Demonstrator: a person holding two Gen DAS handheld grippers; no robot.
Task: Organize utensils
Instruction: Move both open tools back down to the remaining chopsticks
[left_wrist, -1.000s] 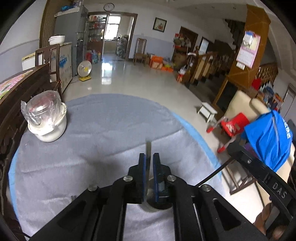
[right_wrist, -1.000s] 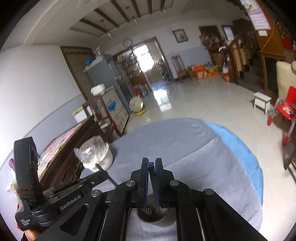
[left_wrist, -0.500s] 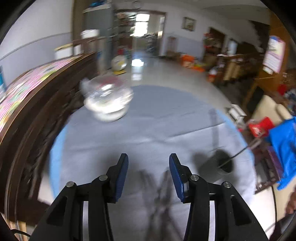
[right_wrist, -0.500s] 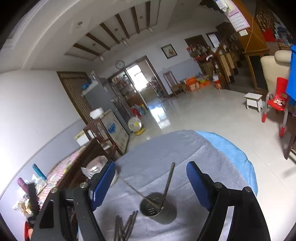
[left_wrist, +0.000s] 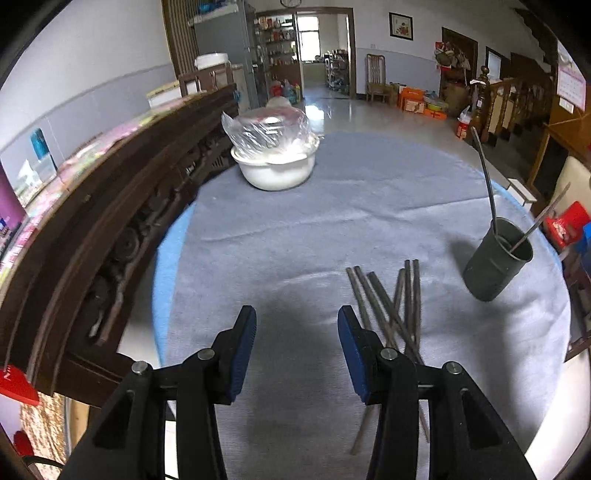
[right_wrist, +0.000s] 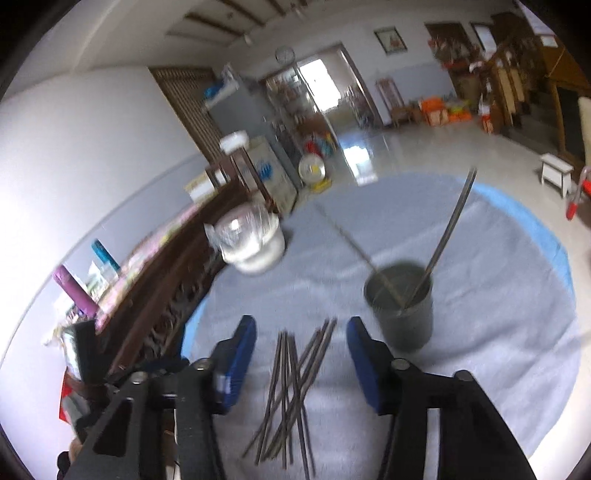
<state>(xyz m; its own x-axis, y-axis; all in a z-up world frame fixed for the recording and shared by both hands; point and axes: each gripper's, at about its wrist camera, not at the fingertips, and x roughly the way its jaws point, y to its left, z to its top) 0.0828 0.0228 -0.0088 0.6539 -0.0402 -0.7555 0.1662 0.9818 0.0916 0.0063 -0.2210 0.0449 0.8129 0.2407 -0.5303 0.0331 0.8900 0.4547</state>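
Observation:
Several dark chopsticks (left_wrist: 391, 306) lie crossed in a loose pile on the grey tablecloth; the right wrist view shows the pile (right_wrist: 291, 376) too. A dark cylindrical holder (left_wrist: 495, 258) stands to their right with two chopsticks leaning in it, also seen in the right wrist view (right_wrist: 402, 306). My left gripper (left_wrist: 297, 350) is open and empty, just left of the pile. My right gripper (right_wrist: 301, 358) is open and empty, above the pile with the holder just beyond its right finger.
A white bowl with a clear plastic bag (left_wrist: 275, 151) stands at the far side of the round table, also seen in the right wrist view (right_wrist: 253, 242). A dark carved wooden bench back (left_wrist: 122, 206) runs along the table's left edge. The table edge (left_wrist: 554, 369) drops off at right.
Both grippers were shut on chopsticks over the holder a second ago. They opened, left the two chopsticks in the holder, and pulled back toward the pile.

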